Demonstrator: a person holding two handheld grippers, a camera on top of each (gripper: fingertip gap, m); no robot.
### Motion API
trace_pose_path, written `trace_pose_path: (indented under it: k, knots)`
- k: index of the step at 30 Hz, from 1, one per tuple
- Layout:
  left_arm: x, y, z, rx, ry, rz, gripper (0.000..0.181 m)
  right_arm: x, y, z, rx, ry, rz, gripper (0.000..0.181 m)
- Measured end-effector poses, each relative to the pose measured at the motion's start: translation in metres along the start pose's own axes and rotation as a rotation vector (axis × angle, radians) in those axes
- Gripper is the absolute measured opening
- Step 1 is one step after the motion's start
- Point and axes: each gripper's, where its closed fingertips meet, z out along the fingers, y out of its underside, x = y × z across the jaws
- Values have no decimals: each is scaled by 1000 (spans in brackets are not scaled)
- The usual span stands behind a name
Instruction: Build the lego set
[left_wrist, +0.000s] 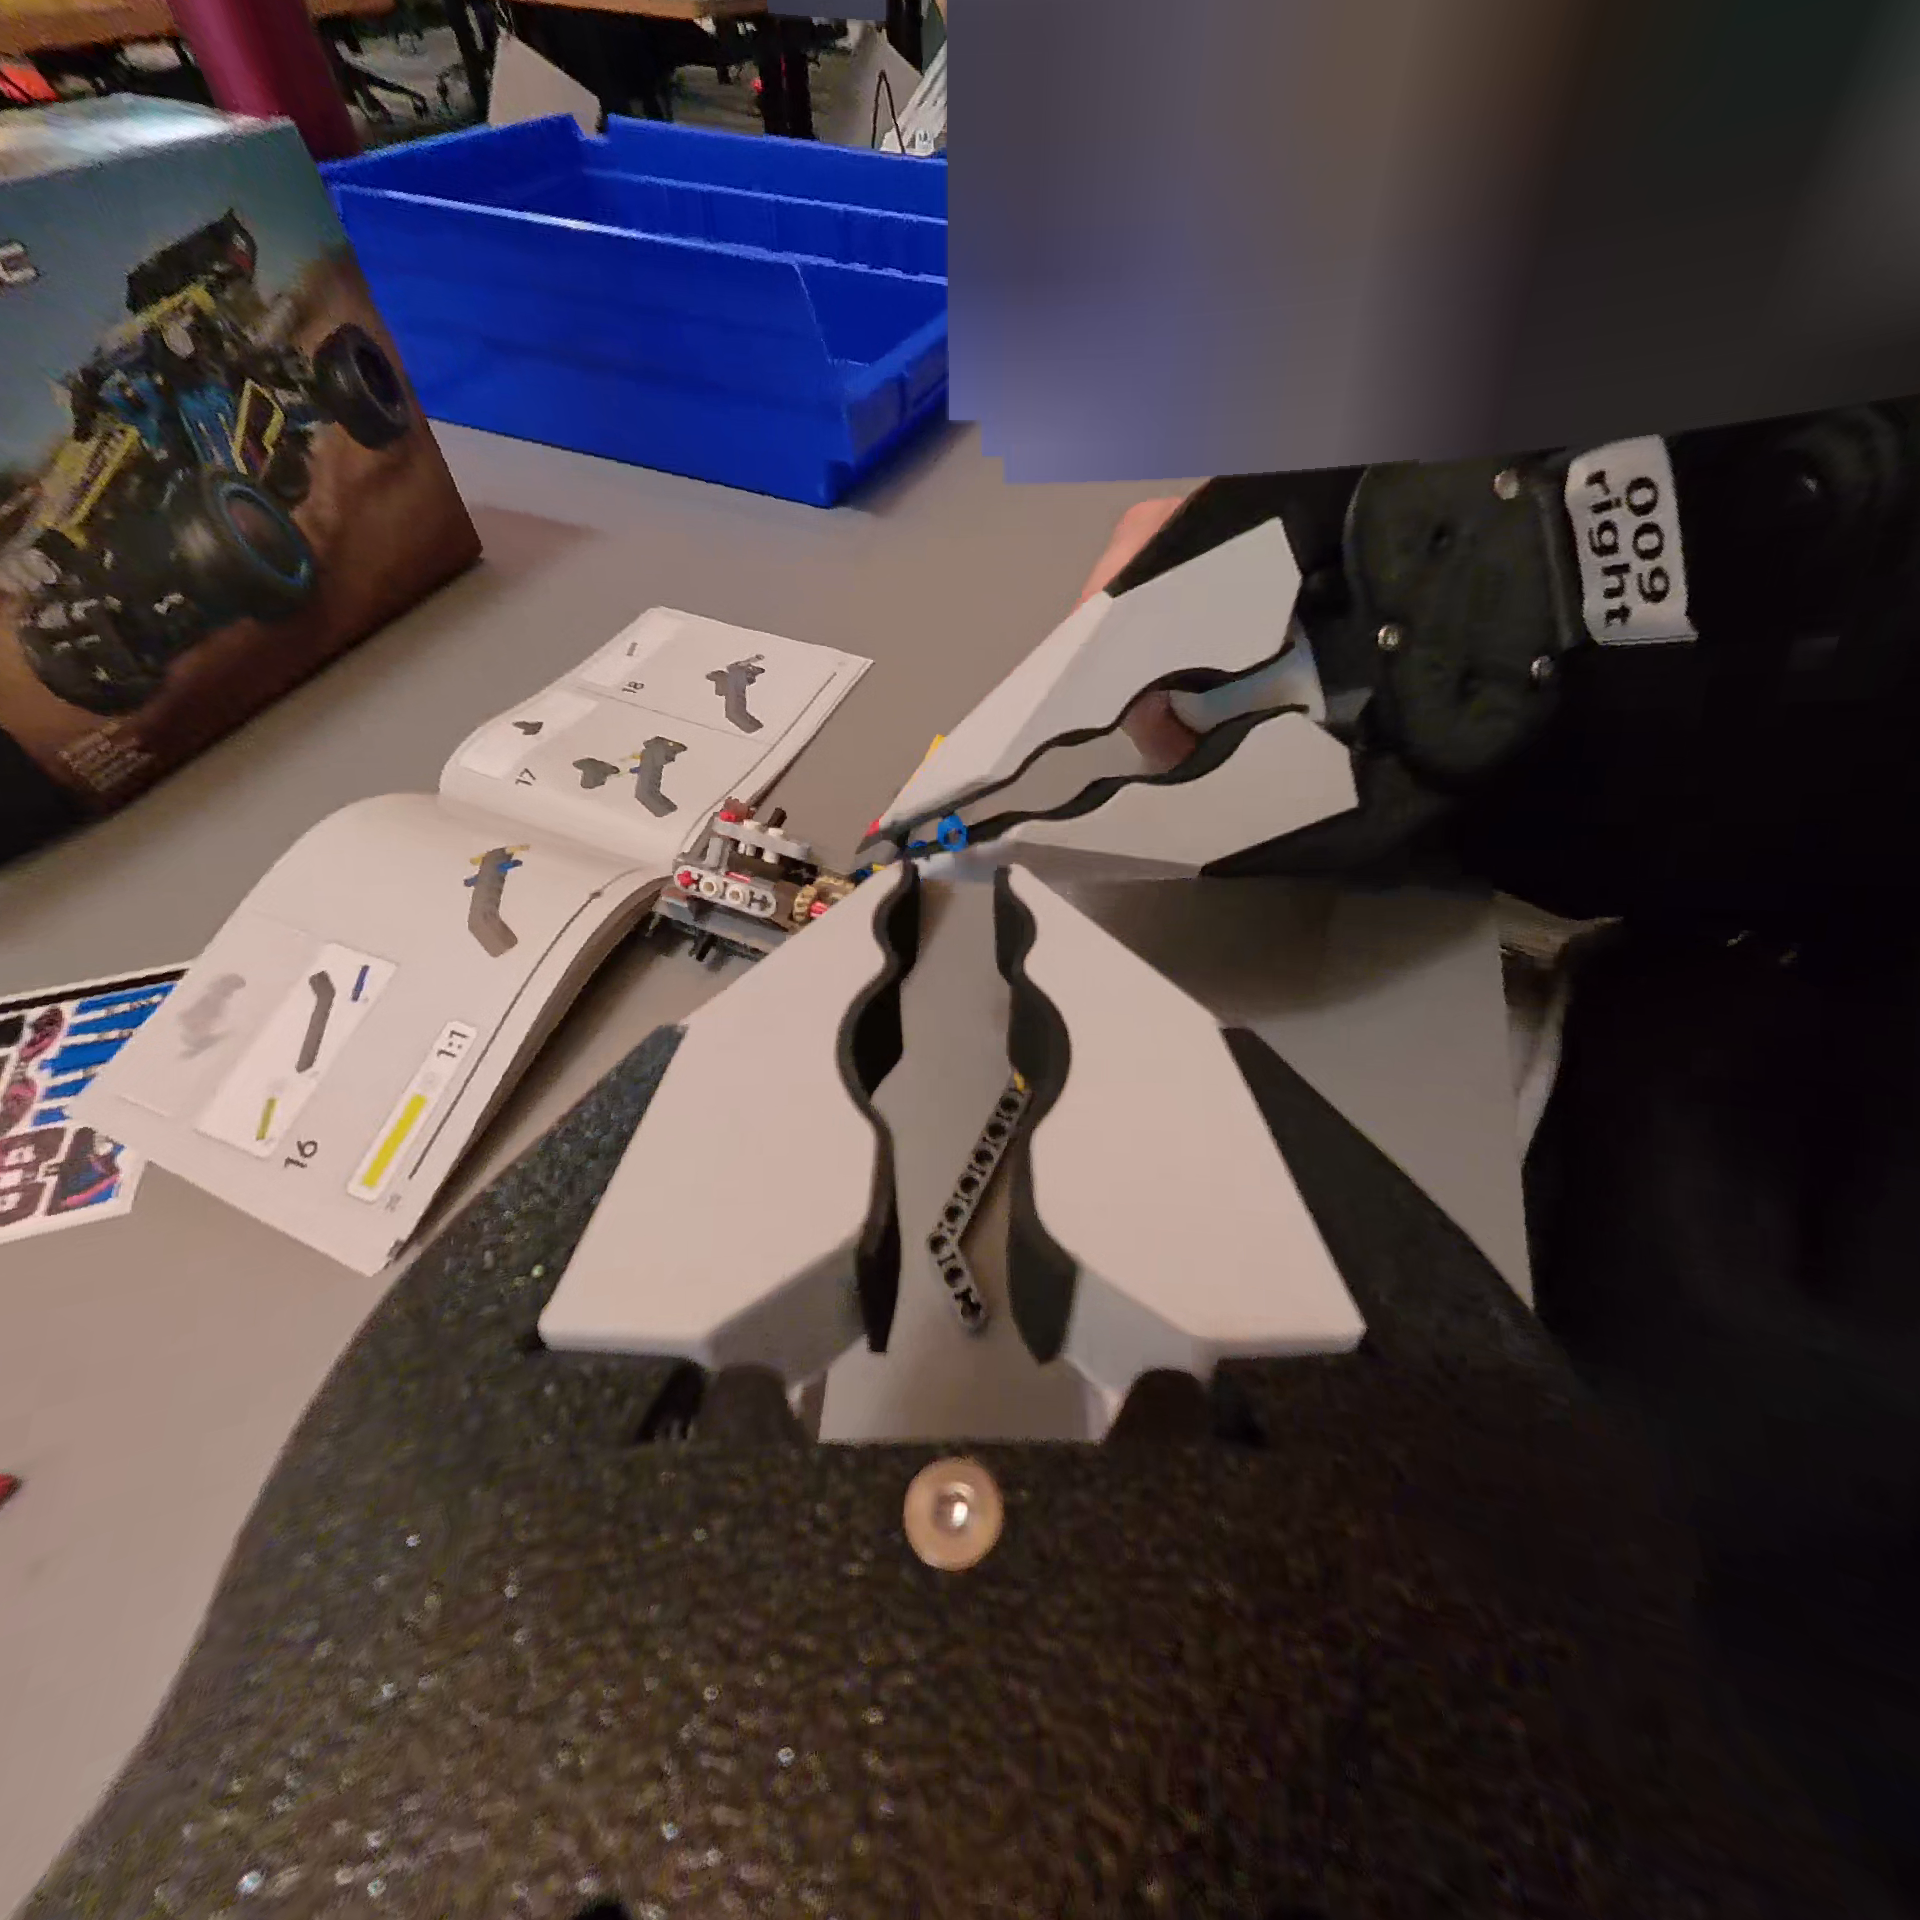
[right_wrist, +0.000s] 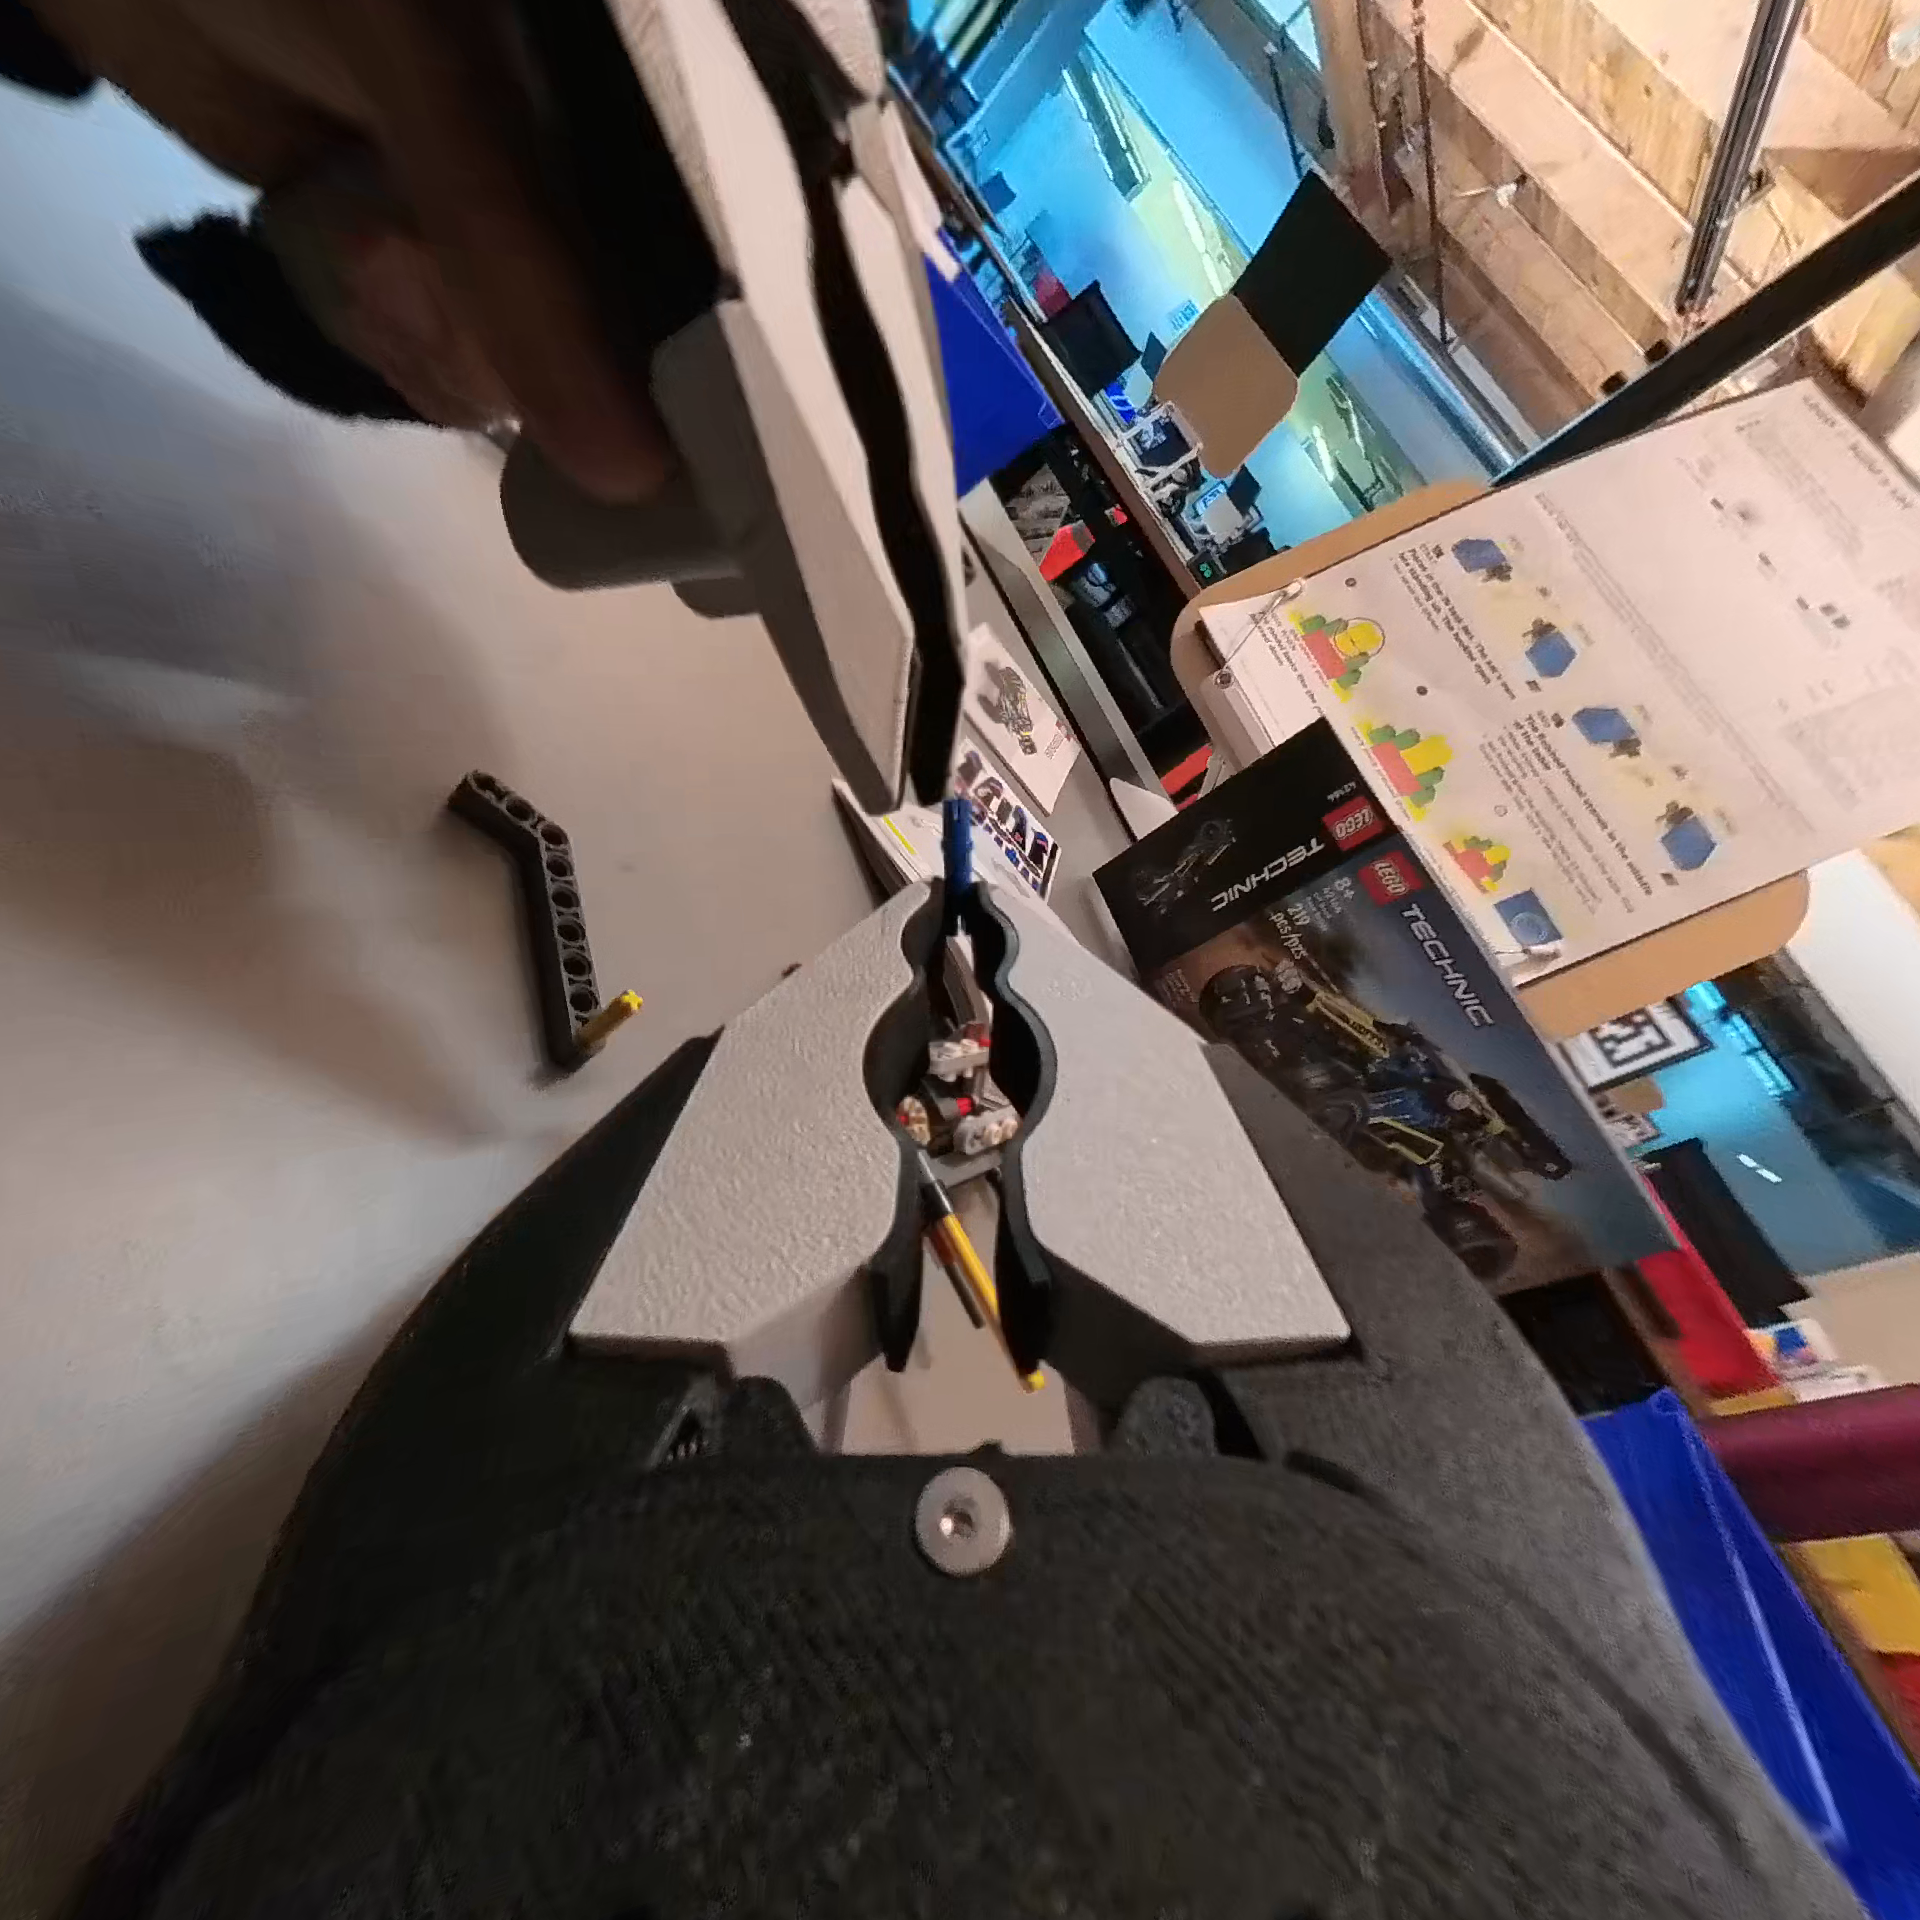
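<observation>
My right gripper (right_wrist: 961, 906) is shut on a small blue pin (right_wrist: 958, 842) that sticks out past its tips. In the left wrist view, the right gripper (left_wrist: 914, 831) and its pin (left_wrist: 951, 831) hover just above my left gripper (left_wrist: 954, 878). The left gripper is slightly open and empty. A dark grey bent beam (left_wrist: 977, 1195) lies on the table below the left fingers. The right wrist view shows the beam (right_wrist: 540, 914) with a yellow pin in one end. A small partial build (left_wrist: 738, 873) sits by the booklet.
An open instruction booklet (left_wrist: 468, 935) lies left of the build, with a sticker sheet (left_wrist: 62, 1101) beyond it. The set's box (left_wrist: 187, 447) and a blue bin (left_wrist: 644, 312) stand at the back. A yellow axle (right_wrist: 966, 1268) lies under the right gripper. Less than 4 cm separates the two grippers' tips.
</observation>
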Motion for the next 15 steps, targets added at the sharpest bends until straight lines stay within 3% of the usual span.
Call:
trace_pose_path:
  k: [15]
  knots:
    - [5, -3, 0, -2, -29, 106, 3, -7, -11, -1, 38, -26, 6, 2]
